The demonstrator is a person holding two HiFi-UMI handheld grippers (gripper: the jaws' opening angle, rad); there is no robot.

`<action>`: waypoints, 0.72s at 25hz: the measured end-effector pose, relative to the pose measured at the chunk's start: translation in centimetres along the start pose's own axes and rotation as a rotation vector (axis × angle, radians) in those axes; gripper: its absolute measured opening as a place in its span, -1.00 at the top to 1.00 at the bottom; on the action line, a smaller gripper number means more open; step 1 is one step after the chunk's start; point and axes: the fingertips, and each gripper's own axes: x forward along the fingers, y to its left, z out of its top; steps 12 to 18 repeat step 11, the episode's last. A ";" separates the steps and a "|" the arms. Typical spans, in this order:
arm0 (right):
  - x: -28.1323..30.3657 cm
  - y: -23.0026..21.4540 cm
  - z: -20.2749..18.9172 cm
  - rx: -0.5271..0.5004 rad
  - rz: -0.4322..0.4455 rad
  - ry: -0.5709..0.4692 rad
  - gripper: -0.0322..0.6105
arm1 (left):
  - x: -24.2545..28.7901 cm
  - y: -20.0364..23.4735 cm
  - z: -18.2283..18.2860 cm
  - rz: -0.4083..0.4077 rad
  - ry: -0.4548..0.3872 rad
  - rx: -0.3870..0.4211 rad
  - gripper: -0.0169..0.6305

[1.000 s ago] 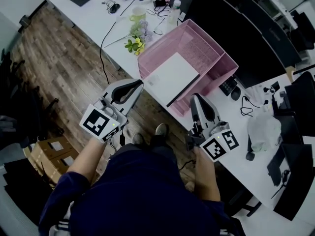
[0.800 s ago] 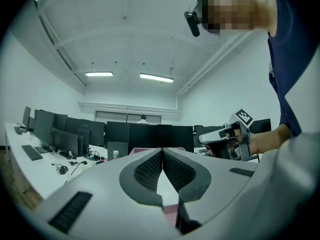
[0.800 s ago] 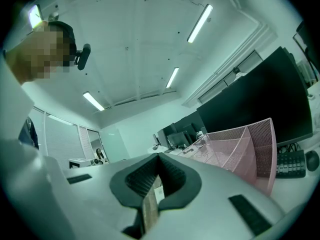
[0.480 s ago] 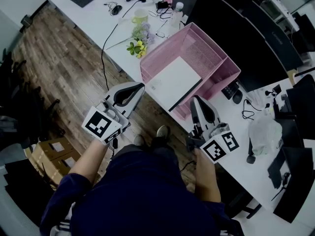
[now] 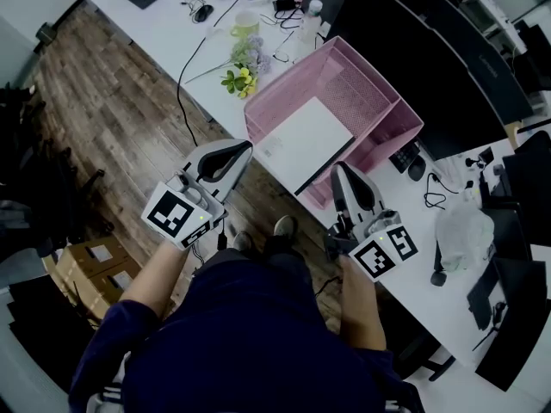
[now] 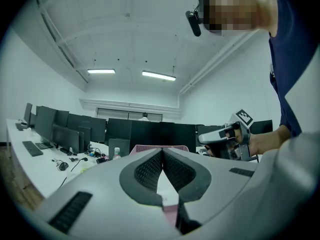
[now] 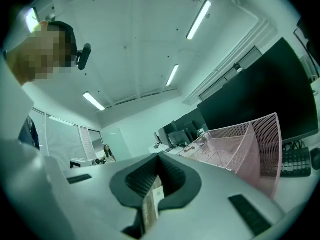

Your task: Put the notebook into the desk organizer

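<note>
notebook (image 5: 303, 140): 1 | organizer (image 5: 366, 80): 1 | left gripper (image 5: 246, 146), right gripper (image 5: 337, 169) — both closed, empty

The right gripper (image 5: 338, 169) hides one corner of the desk organizer (image 5: 366, 89); far desk clutter (image 5: 284, 5) is indistinct.

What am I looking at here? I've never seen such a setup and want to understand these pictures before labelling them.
No robot: a person holds a two-jaw tool in each hand. One picture comes from a camera on the person's head, looking down; the other two cameras ride on the tools and look along their jaws. The left tool and right tool are both shut and seem to hold nothing. On the white desk stands a pink mesh desk organizer with a white notebook lying across its near part, just beyond the tool tips. Flowers and a cup stand further back.
</note>
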 end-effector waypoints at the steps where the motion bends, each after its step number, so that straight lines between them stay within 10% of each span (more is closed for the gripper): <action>1: 0.1 0.0 0.0 0.000 0.002 0.002 0.89 | 0.1 0.0 0.0 0.000 0.000 -0.001 0.85; 18: 0.9 -0.4 -0.3 -0.005 0.019 0.023 0.89 | 1.0 0.1 -0.9 -0.001 0.002 -0.017 0.85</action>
